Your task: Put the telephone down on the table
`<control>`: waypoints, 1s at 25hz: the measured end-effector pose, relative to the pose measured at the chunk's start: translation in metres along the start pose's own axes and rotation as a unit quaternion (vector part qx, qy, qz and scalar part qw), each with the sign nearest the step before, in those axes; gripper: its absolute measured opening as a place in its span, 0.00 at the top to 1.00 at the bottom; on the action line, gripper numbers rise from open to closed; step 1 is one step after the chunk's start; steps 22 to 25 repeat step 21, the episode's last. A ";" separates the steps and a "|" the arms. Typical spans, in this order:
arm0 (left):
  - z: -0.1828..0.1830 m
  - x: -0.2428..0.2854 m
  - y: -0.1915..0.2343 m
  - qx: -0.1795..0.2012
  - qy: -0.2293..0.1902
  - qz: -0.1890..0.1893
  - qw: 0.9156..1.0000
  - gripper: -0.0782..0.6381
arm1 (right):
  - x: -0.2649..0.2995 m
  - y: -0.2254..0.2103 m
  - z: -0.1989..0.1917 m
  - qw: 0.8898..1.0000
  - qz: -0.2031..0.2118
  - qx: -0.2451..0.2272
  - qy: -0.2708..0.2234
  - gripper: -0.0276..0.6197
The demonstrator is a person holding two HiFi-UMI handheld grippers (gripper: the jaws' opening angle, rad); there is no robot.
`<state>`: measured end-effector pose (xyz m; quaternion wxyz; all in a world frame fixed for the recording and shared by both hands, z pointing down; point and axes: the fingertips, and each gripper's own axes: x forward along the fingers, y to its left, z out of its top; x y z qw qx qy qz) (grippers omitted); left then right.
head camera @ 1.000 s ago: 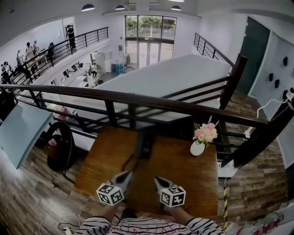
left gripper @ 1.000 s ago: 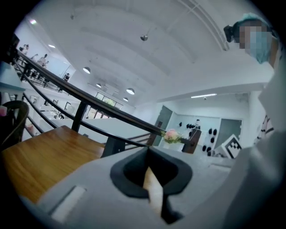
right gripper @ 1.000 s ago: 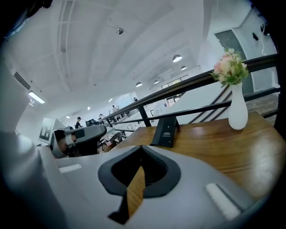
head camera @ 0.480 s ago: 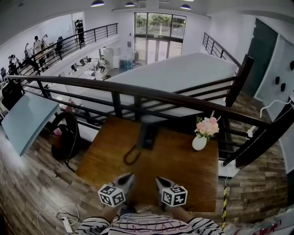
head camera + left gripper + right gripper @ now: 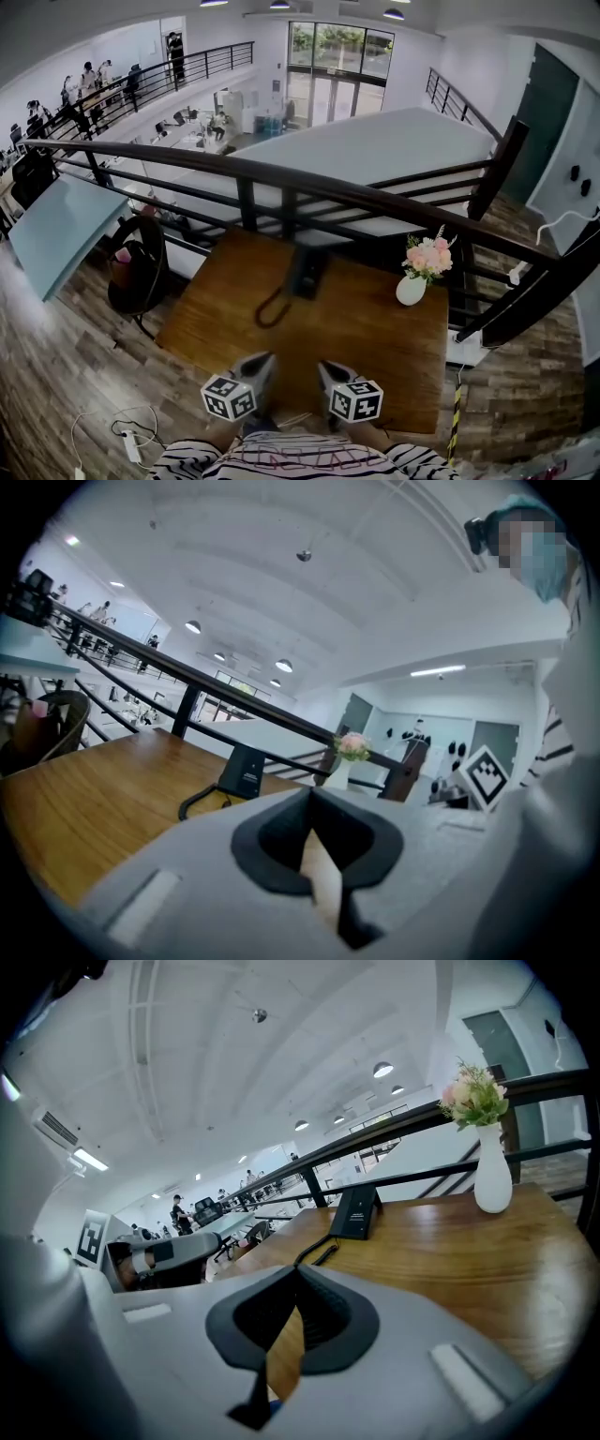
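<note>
The black telephone [image 5: 307, 270] lies at the far middle of the wooden table [image 5: 375, 337], close to the railing, with its cord [image 5: 270, 310] looping toward me. It also shows in the left gripper view as the telephone [image 5: 244, 772] and in the right gripper view as the telephone [image 5: 356, 1213]. My left gripper [image 5: 264, 358] and right gripper [image 5: 323, 366] hover side by side over the table's near edge, well short of the telephone. Both are shut with nothing between the jaws, as the left gripper [image 5: 309, 797] and right gripper [image 5: 298, 1277] show up close.
A white vase of pink flowers [image 5: 414, 284] stands at the table's far right corner. A dark railing [image 5: 281, 187] runs just behind the table, above a drop to a lower floor. A round chair with a bag [image 5: 136, 277] sits left of the table.
Both grippers have drawn back from the telephone toward the table's near edge, still shut. The telephone has stayed where it lies.
</note>
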<state>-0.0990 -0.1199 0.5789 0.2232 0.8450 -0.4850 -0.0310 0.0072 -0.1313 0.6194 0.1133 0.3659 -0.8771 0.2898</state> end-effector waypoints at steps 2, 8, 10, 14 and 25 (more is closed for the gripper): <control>-0.001 -0.002 0.000 -0.002 0.001 0.004 1.000 0.89 | 0.000 0.001 0.000 1.000 0.001 0.001 0.001 0.96; -0.005 0.001 -0.003 -0.004 0.002 0.005 1.000 0.89 | 0.001 -0.003 -0.002 1.000 0.004 -0.003 0.008 0.96; -0.006 0.002 -0.006 -0.004 0.003 0.005 1.000 0.89 | -0.001 -0.005 -0.003 1.000 0.005 -0.003 0.011 0.96; -0.006 0.002 -0.006 -0.003 0.009 0.008 1.000 0.89 | -0.001 -0.005 -0.003 1.000 0.008 -0.007 0.016 0.96; -0.007 0.011 -0.009 -0.009 0.008 0.013 1.000 0.89 | -0.001 -0.014 0.000 1.000 0.008 -0.005 0.017 0.96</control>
